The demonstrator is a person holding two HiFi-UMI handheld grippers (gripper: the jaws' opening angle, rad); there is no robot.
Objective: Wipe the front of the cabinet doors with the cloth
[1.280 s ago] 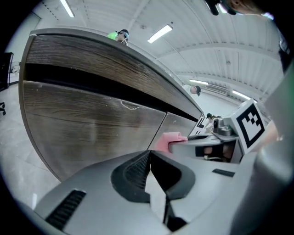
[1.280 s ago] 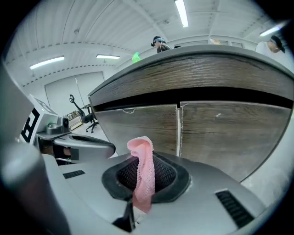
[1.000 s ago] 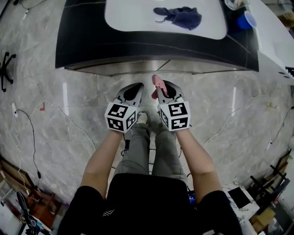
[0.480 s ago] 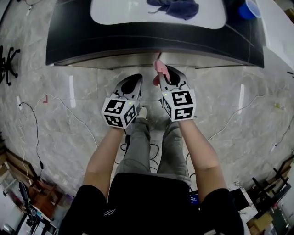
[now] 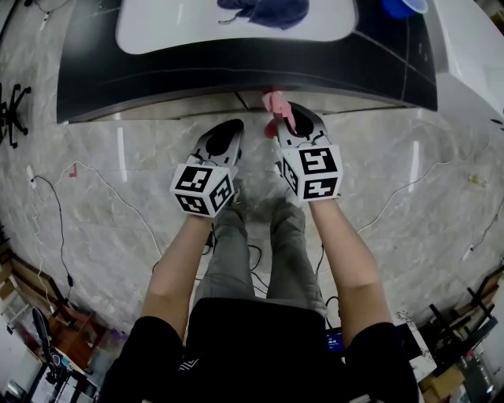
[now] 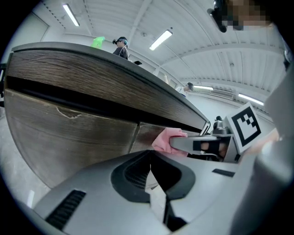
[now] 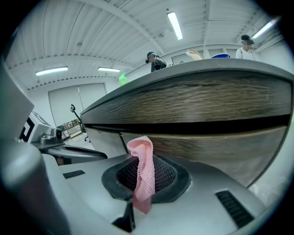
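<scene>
The cabinet doors (image 5: 189, 109) run as a grey wood-grain strip under a dark countertop (image 5: 157, 63). My right gripper (image 5: 287, 116) is shut on a small pink cloth (image 5: 276, 104), which stands up from its tips close to the door front. In the right gripper view the pink cloth (image 7: 141, 170) hangs over the shut jaws of the right gripper (image 7: 138, 186), just short of the door (image 7: 211, 149). My left gripper (image 5: 228, 132) is beside it, shut and holding nothing. From the left gripper (image 6: 150, 158) I see the door seam (image 6: 134, 137) and the pink cloth (image 6: 166, 139).
A dark blue cloth (image 5: 264, 9) lies on a white board (image 5: 157, 31) on the countertop, with a blue cup (image 5: 403, 5) at its right. Cables (image 5: 118, 206) trail over the marble floor. The person's legs (image 5: 252, 252) are below the grippers.
Both grippers have moved forward toward the cabinet front. The pink cloth, still held in the right gripper, is now at the door edge. The countertop has slid up in view.
</scene>
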